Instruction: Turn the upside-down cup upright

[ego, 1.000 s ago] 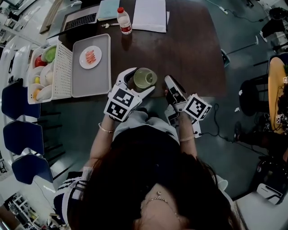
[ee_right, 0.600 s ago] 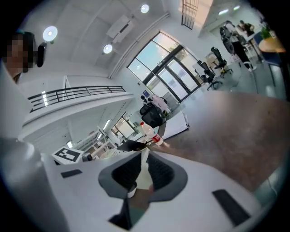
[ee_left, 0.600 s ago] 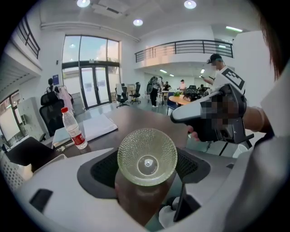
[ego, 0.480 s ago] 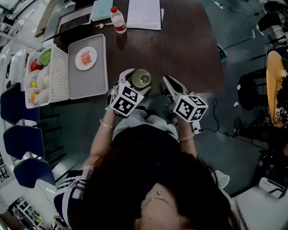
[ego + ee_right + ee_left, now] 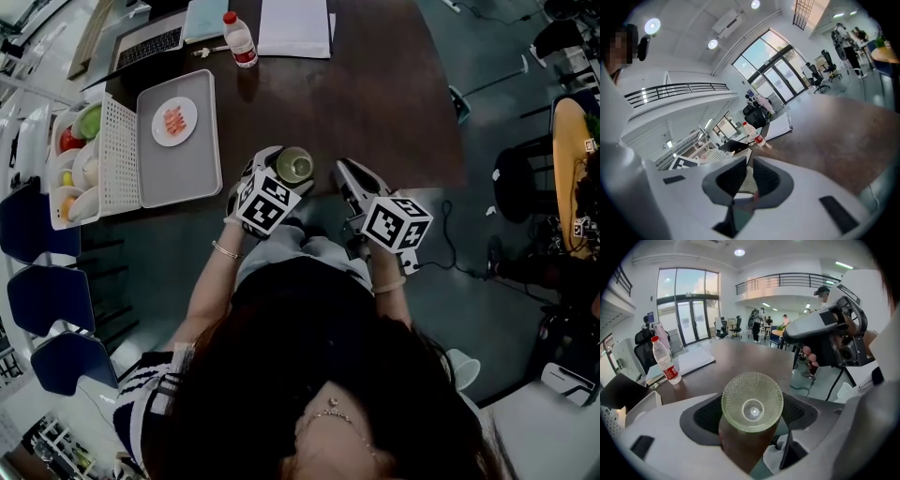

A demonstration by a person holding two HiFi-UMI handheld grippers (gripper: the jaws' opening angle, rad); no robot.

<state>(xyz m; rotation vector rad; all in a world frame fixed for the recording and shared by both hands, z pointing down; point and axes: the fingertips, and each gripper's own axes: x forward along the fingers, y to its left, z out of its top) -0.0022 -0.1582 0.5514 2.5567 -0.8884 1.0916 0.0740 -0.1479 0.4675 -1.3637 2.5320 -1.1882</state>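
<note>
A dark brown table (image 5: 375, 112) filled the upper part of the head view, with a grey tray (image 5: 187, 159) lying on its left side. The cup (image 5: 752, 401) was off the tray's near right corner, close to the table's near edge. The left gripper (image 5: 291, 169) held it with one jaw pressed against each side of its dimpled green wall.

The cup's long axis stood about upright. Its mouth faced up, and the left gripper view looked down past the rim to the round base inside. It therefore seemed already turned over, and what remained was probably to set it down and let go. Whether the base touched the wood could not be told.

The right gripper (image 5: 749, 161) hung farther from the tray, just beyond the cup and apart from it. Its jaws had just been closing and stood almost together, with a thin slit between the pads and nothing in it. The left hand was plainly the one placed to finish.
</note>
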